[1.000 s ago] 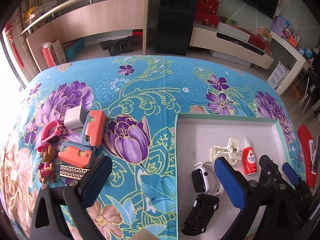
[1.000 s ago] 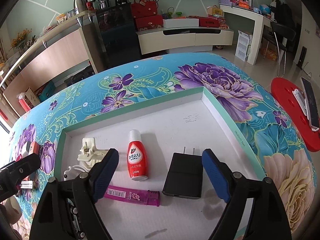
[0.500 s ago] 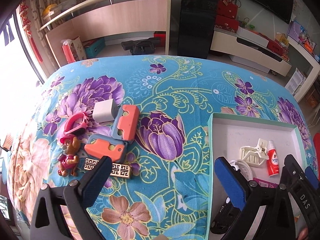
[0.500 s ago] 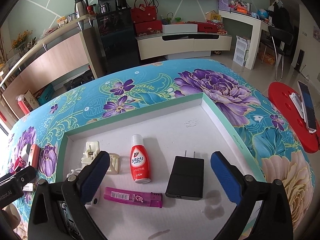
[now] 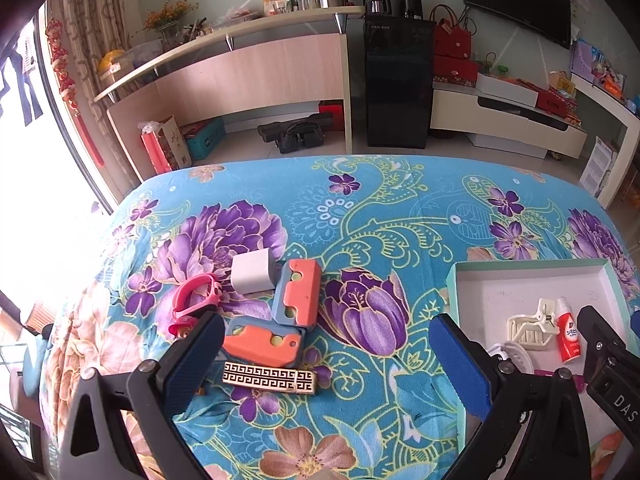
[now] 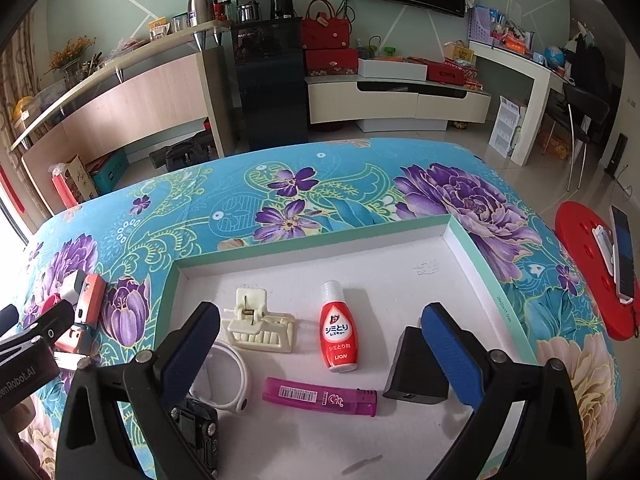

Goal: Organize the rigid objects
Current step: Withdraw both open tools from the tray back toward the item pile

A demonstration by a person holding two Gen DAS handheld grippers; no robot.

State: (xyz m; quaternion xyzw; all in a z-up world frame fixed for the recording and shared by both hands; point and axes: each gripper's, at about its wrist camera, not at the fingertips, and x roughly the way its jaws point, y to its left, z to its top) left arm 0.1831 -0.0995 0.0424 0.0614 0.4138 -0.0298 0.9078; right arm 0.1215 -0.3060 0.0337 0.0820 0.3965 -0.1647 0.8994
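Tablecloth (image 5: 360,208): woven cloth, matt, floral print. Tray (image 6: 486,268): smooth matt card or board, white inside. Red bottle (image 6: 338,330): glossy plastic. Pink lighter (image 6: 320,396), at the bottle's 6 o'clock: translucent glossy plastic. Black adapter (image 6: 412,368): matt plastic. Cream clip (image 6: 262,328): smooth plastic with a metal spring.

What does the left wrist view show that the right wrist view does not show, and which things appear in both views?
Only the left wrist view shows the pink ring and the patterned gold-black bar clearly. Only the right wrist view shows the black charger and the whole purple lighter. Both show the tray, the cream clip, the red bottle and the orange blocks. Both grippers, left and right, are open and hold nothing.
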